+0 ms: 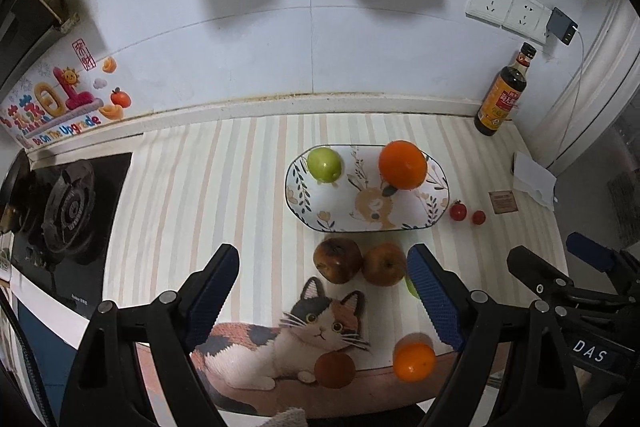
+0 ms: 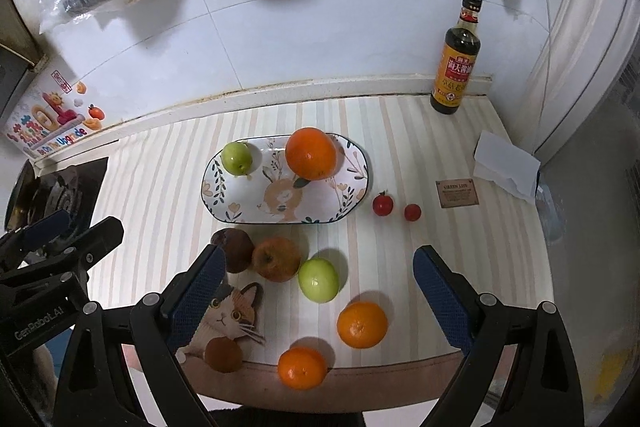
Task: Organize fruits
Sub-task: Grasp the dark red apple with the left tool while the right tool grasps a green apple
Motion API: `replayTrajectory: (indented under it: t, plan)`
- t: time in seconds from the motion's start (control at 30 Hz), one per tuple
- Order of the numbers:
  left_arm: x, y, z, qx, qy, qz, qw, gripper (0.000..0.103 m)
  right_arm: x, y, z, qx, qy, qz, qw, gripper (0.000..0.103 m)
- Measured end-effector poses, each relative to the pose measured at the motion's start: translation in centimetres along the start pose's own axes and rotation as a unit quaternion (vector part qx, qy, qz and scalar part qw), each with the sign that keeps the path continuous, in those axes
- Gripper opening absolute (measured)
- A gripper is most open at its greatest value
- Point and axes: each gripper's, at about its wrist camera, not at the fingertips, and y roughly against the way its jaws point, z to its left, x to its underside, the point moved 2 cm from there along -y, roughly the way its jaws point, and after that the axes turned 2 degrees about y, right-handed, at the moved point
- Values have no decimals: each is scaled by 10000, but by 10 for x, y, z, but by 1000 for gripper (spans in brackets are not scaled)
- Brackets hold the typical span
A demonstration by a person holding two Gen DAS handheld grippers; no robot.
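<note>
Both grippers hang over the counter with nothing in them: left gripper [image 1: 324,291] has its fingers spread wide, and so does the right gripper [image 2: 320,293]. The plate [image 2: 224,199] holds a green apple [image 2: 237,157] and a big orange [image 2: 311,153]. The rest of the fruit sits loose on the striped mat [image 2: 168,187] near its front edge, two cherry tomatoes [image 2: 383,205] just right of the plate. Open mat on the left by the stove [image 1: 68,211].
</note>
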Motion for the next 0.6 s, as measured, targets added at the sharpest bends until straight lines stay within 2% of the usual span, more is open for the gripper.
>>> replayTrajectory:
  t: [0.17,0.27,0.37,0.6]
  plan:
    - [9,-14,3,-14,138,177,9997,86,7,-7,-6,-82,-101,115,9998,97]
    - [13,-32,6,-70,189,357,9992,102,11,-27,-14,-183,-219,332,9990,97]
    - [19,-57,9,-206,203,545,9981,102,16,-63,-22,-401,-332,678,9963,97]
    - [36,-132,16,-396,319,1418,9886,102,37,-162,-33,-545,-425,1641,9840,96]
